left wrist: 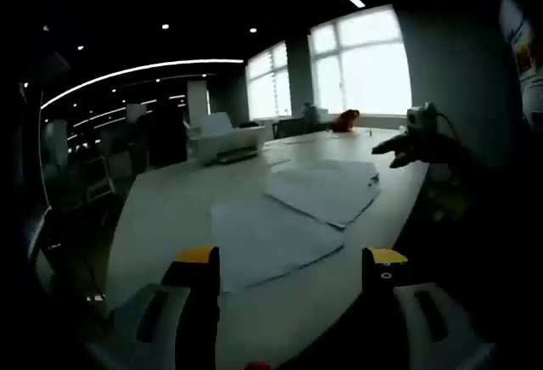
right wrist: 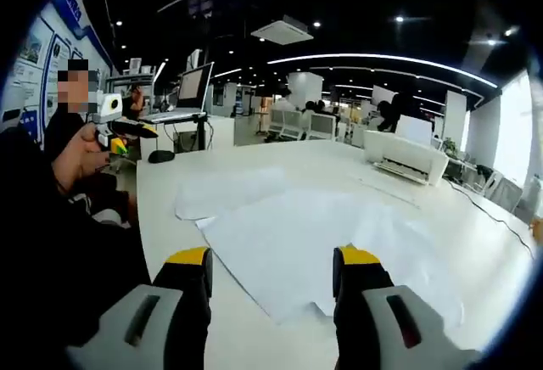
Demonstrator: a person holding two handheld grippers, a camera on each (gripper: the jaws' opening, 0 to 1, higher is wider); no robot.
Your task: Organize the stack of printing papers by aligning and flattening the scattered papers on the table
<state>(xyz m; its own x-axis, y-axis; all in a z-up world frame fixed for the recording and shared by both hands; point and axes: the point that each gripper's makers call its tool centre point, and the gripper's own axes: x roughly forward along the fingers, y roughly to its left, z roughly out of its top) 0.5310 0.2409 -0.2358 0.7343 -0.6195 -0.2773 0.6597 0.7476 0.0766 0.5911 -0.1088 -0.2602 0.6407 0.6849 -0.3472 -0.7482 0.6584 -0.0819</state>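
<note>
Lying spread mid-desk, overlapping and askew, the papers (left wrist: 293, 213) (right wrist: 314, 247) are reaching toward the near edge. A printer (left wrist: 227, 142) (right wrist: 405, 156) is sitting at the far edge. The left gripper (left wrist: 293, 261) and right gripper (right wrist: 273, 261) are hovering with jaws wide, empty. The right gripper view is showing a monitor (right wrist: 194, 86) beyond the desk (left wrist: 170, 209) (right wrist: 161, 187).

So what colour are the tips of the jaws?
Yellow, on dark jaws. It shows best in the right gripper view, on the right gripper held over the papers.
</note>
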